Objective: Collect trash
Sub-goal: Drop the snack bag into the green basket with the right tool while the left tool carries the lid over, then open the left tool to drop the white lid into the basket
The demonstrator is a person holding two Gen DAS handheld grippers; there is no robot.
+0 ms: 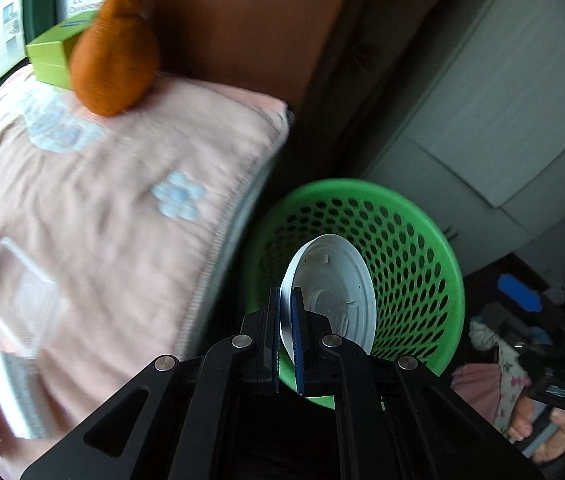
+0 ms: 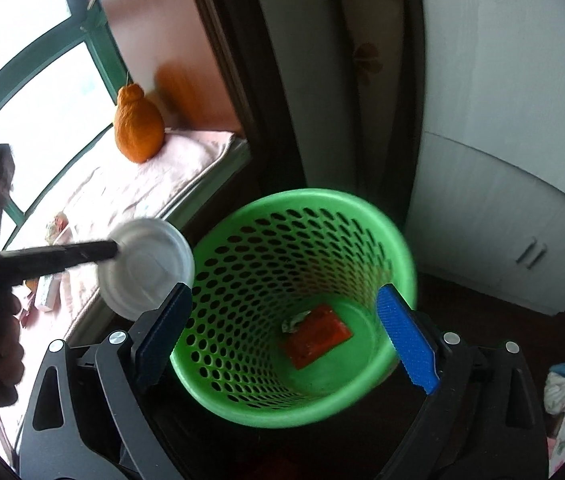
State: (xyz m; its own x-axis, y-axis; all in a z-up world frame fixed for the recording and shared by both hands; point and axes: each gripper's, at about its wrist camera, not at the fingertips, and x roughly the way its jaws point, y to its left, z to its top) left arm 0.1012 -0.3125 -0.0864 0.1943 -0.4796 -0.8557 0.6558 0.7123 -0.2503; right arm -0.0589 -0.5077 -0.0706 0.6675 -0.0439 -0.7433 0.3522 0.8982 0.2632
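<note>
The left gripper (image 1: 287,312) is closed tight on the edge of a white lid (image 1: 332,292). It holds the lid on its edge over the green bin (image 1: 422,240). In the right view the lid (image 2: 146,266) hangs just beside the bin's rim (image 2: 302,196), at the end of the left gripper (image 2: 116,249).

The right gripper (image 2: 286,320) is wide open with nothing between its blue pads (image 2: 406,340). It points down into the bin. At the bottom of the bin lie a red wrapper (image 2: 316,336) and a small crumpled scrap (image 2: 294,322).

Next to the bin is a seat with a pink cloth (image 1: 122,220). On the cloth sit a big orange fruit (image 1: 114,56), a green box (image 1: 48,58) and a clear plastic tray (image 1: 14,292). More bits lie at the left edge, but they are too blurry to name. A white cabinet (image 2: 502,140) stands behind the bin.
</note>
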